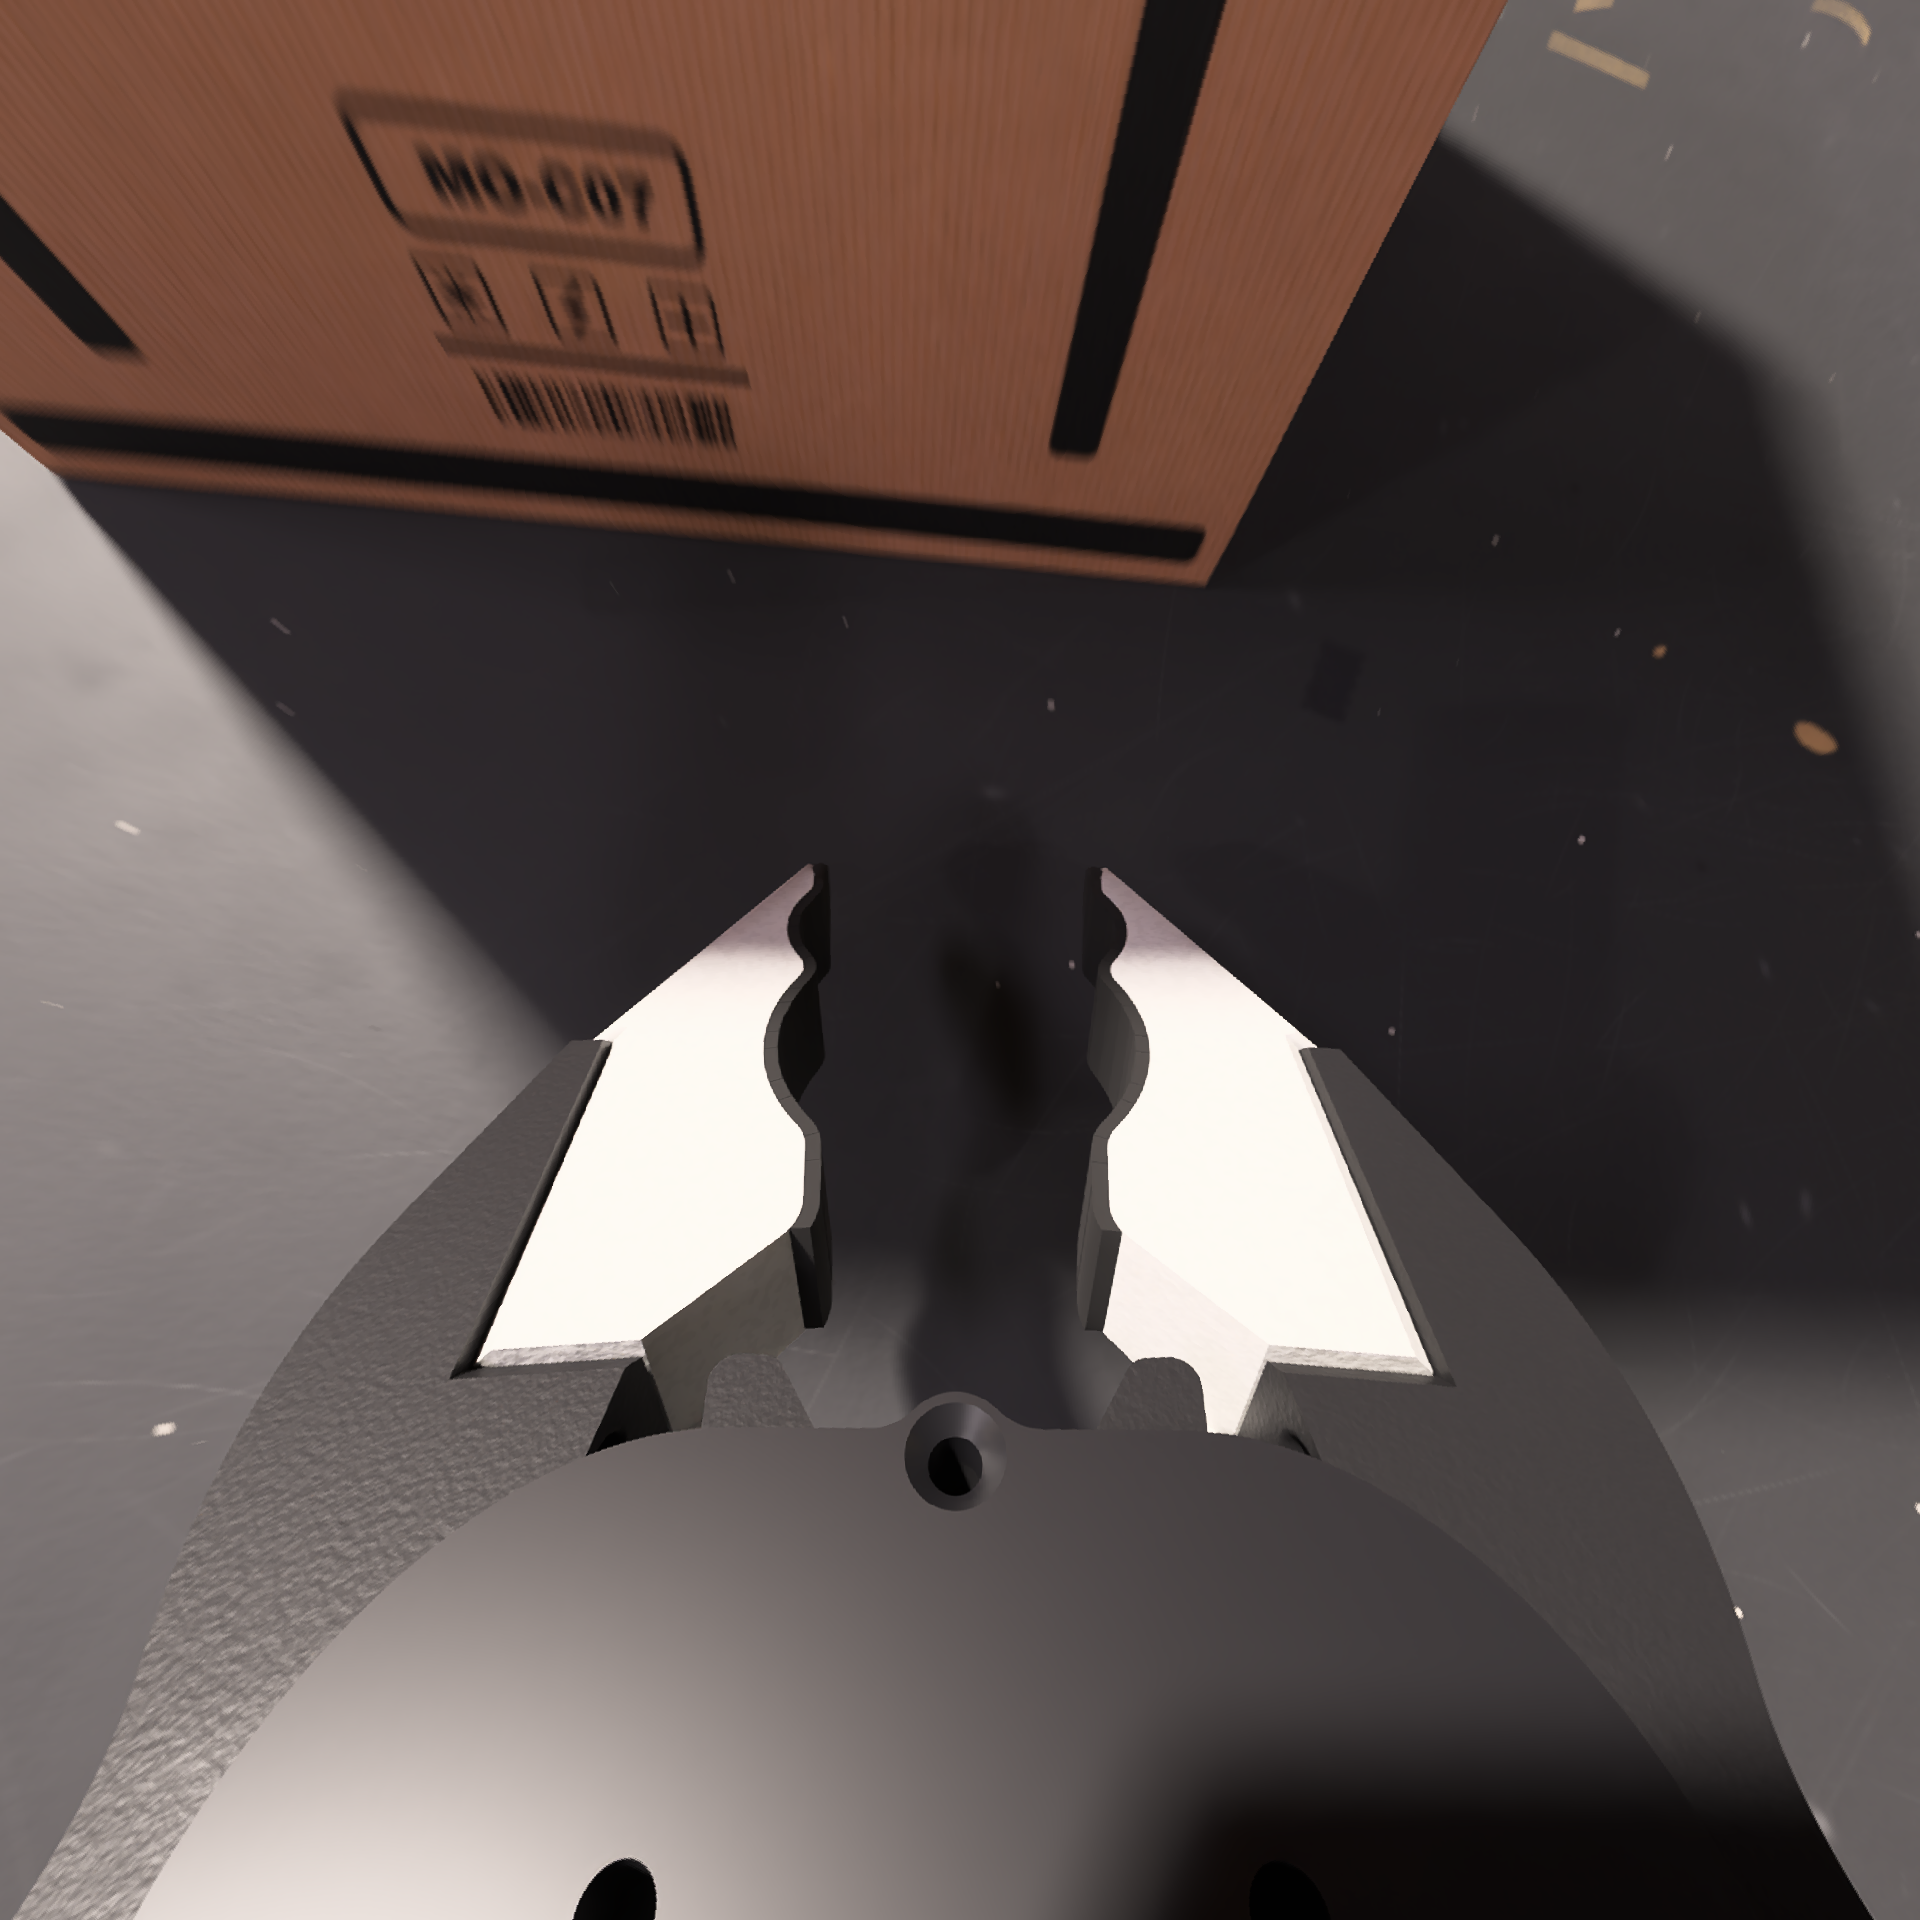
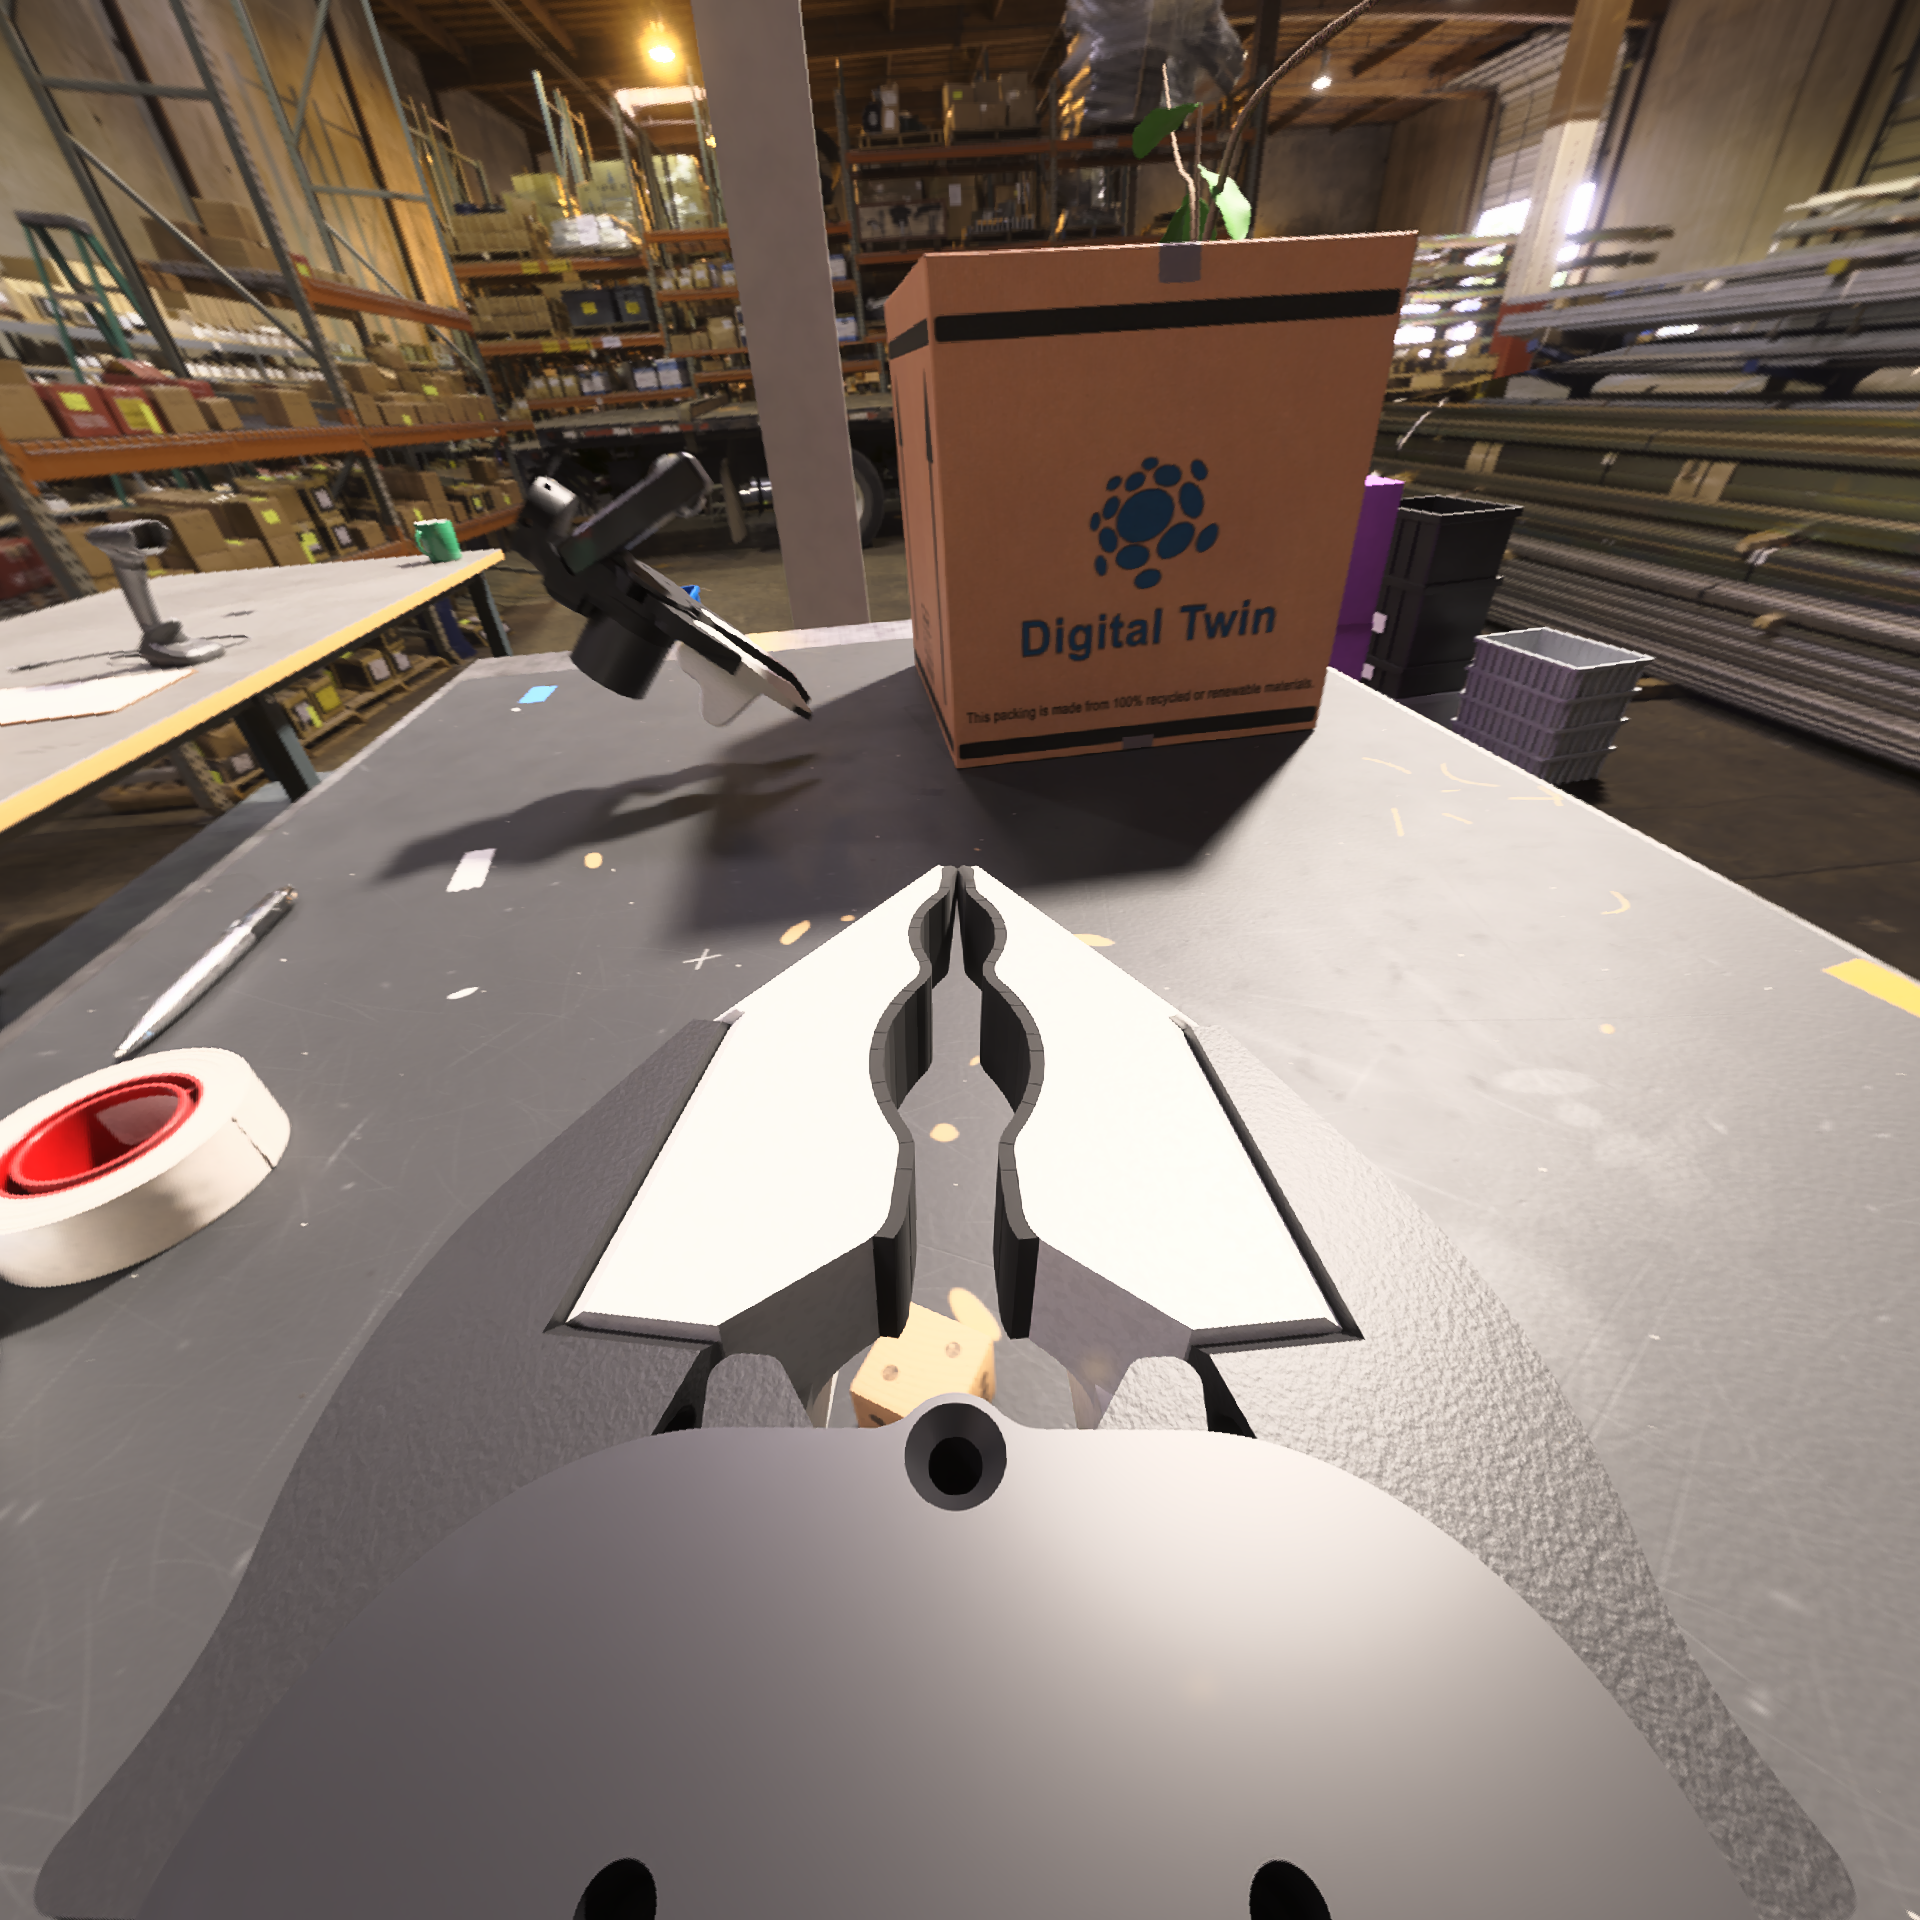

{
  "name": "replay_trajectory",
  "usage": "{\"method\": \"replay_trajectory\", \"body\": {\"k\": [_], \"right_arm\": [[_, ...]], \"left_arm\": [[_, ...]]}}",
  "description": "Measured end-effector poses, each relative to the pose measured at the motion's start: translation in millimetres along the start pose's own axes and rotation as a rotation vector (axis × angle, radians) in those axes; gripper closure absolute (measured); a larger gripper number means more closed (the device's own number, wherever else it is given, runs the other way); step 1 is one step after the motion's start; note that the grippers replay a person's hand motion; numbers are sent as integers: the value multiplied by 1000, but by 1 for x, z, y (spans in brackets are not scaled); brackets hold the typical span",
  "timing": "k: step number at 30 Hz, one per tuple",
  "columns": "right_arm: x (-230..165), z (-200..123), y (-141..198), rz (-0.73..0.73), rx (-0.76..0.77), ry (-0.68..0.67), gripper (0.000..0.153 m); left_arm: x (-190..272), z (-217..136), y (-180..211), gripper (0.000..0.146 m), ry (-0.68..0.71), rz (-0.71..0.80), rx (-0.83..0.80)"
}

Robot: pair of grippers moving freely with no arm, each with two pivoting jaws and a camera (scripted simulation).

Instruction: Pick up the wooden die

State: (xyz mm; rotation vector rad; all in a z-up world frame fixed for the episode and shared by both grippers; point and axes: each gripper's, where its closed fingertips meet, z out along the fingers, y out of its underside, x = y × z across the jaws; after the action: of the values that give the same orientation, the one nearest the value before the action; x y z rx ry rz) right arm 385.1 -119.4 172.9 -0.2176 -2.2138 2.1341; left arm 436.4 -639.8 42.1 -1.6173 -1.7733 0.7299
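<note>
The wooden die (image 2: 925, 1363) is a small pale cube with dark pips. It shows only in the right wrist view, low in the gap at the base of my right gripper's fingers, partly hidden by them. It appears to lie on the table under the gripper, not between the fingertips. My right gripper (image 2: 956, 875) is shut, tips touching, empty. My left gripper (image 1: 956, 883) is open and empty, pointing down at the dark table just before a cardboard box (image 1: 727, 260). It also shows in the right wrist view (image 2: 795, 704), hovering left of the box.
The tall cardboard box (image 2: 1143, 499) stands at the table's far side. A tape roll with a red core (image 2: 125, 1153) and a silver pen (image 2: 208, 971) lie at the left. Stacked crates (image 2: 1548, 696) stand beyond the far right corner. A second table (image 2: 260, 613) is at the left.
</note>
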Motion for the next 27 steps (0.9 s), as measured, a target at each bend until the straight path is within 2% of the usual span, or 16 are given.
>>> {"method": "replay_trajectory", "body": {"k": [3,5,7,9,11,13,15,18,21,24,27], "right_arm": [[9,-5,1,-27,-3,32,153],[14,-11,6,-18,-21,48,153],[17,-21,14,5,-62,56,153],[17,-34,22,15,-96,33,153],[16,-46,25,22,-68,13,153],[13,-53,30,-45,-45,15,153],[9,-55,35,-177,-63,33,153],[6,-55,33,-280,-81,75,153],[6,-57,29,-220,-54,71,153],[12,-63,25,-140,-35,79,153],[17,-69,19,-102,-4,101,153]], "left_arm": [[10,-22,-31,93,-29,57,138],[44,-42,-57,93,8,110,265],[102,-60,-81,93,113,199,412],[178,-72,-90,93,292,275,510],[257,-75,-82,93,526,289,492],[328,-68,-66,93,735,225,414],[382,-49,-45,93,808,134,280],[448,-19,-9,94,767,105,104],[492,0,27,95,637,206,-32],[511,13,51,95,517,314,-130],[522,21,61,94,477,359,-199]]}}
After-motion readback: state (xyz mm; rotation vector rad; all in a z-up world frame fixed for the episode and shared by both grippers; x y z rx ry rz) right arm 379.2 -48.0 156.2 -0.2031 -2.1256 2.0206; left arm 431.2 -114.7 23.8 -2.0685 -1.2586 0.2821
